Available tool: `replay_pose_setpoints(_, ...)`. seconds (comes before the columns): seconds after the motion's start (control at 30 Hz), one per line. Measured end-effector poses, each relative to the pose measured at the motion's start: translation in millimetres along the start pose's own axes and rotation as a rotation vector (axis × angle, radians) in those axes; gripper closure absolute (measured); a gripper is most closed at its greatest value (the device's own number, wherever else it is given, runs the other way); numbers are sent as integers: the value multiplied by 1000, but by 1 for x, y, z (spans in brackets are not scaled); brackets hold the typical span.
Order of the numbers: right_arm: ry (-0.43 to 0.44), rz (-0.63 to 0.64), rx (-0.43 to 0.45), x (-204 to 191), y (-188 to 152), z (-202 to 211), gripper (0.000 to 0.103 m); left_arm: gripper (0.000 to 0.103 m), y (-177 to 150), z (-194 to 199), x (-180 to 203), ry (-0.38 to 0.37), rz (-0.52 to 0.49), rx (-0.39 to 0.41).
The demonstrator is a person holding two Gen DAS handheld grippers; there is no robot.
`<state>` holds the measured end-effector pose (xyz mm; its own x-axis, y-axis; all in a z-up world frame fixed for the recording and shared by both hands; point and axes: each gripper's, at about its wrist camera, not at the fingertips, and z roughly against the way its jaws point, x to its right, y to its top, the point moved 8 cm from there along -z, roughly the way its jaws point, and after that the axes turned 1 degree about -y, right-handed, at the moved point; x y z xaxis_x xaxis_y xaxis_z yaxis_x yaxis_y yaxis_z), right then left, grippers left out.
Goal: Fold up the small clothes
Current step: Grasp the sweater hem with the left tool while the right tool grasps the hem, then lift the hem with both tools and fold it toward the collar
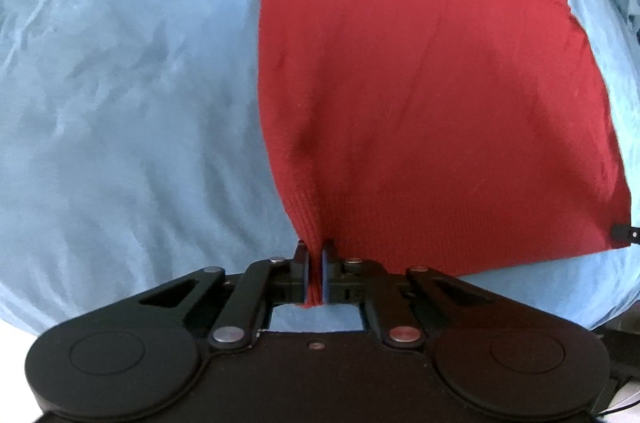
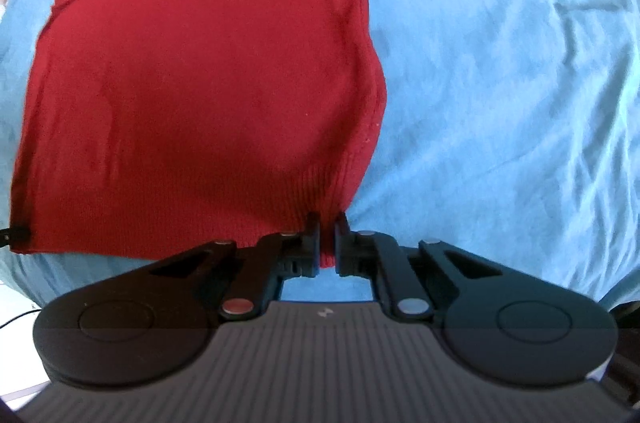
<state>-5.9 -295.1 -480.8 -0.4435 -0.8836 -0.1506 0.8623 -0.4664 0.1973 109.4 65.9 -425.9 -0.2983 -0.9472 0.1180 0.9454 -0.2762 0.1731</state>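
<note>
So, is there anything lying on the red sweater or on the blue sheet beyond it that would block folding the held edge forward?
Nothing visible: the red sweater and blue sheet carry nothing.

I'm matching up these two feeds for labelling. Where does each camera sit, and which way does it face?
Left wrist view: sits on the left gripper, looking forward and down along its fingers at the red sweater on the blue sheet; the gripper pinches the ribbed hem near its left corner.
Right wrist view: sits on the right gripper, same direction; it pinches the hem near the right corner.
Shared: both show the same sweater and sheet, and each glimpses the other gripper's tip at the far hem corner.
</note>
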Motion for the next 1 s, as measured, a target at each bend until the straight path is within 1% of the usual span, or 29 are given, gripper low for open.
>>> replay_pose_setpoints(0.1, 52, -29, 28, 2, 9, 20, 82, 97, 11, 19, -2, 12, 10, 28)
replay_pose_setpoints(0.2, 129, -52, 75, -4, 29, 49, 82, 97, 36, 47, -1, -16, 38, 110)
replay_pose_setpoints(0.27, 159, -62, 117, -10, 48, 68, 82, 97, 59, 68, 1, -32, 36, 180)
replay_pose_setpoints(0.37, 129, -58, 195, -25, 87, 97, 83, 98, 103, 91, 6, -54, 27, 278)
replay_pose_setpoints(0.43, 154, -86, 254, -28, 116, 113, 83, 98, 138, 104, 8, -73, 15, 341)
replay_pose_setpoints(0.47, 168, -99, 281, -36, 129, 120, 83, 98, 152, 108, 9, -78, 9, 365)
replay_pose_setpoints(0.57, 202, -103, 367, -46, 182, 137, 83, 98, 208, 117, 13, -93, -9, 440)
replay_pose_setpoints(0.67, 214, -99, 437, -59, 240, 142, 83, 98, 266, 111, 10, -71, -9, 498)
replay_pose_setpoints(0.73, 208, -83, 476, -66, 279, 138, 83, 98, 304, 96, 6, -51, 30, 510)
replay_pose_setpoints(0.8, 218, -81, 503, -71, 314, 126, 83, 98, 341, 72, -1, -34, 76, 519)
replay_pose_setpoints(0.9, 199, -89, 531, -71, 360, 89, 83, 98, 383, 27, -2, -14, 104, 519)
replay_pose_setpoints(0.93, 191, -99, 538, -70, 375, 72, 83, 98, 395, 7, -3, -28, 139, 506)
replay_pose_setpoints(1.0, 179, -117, 533, -66, 398, 35, 83, 98, 412, -20, -5, -43, 196, 486)
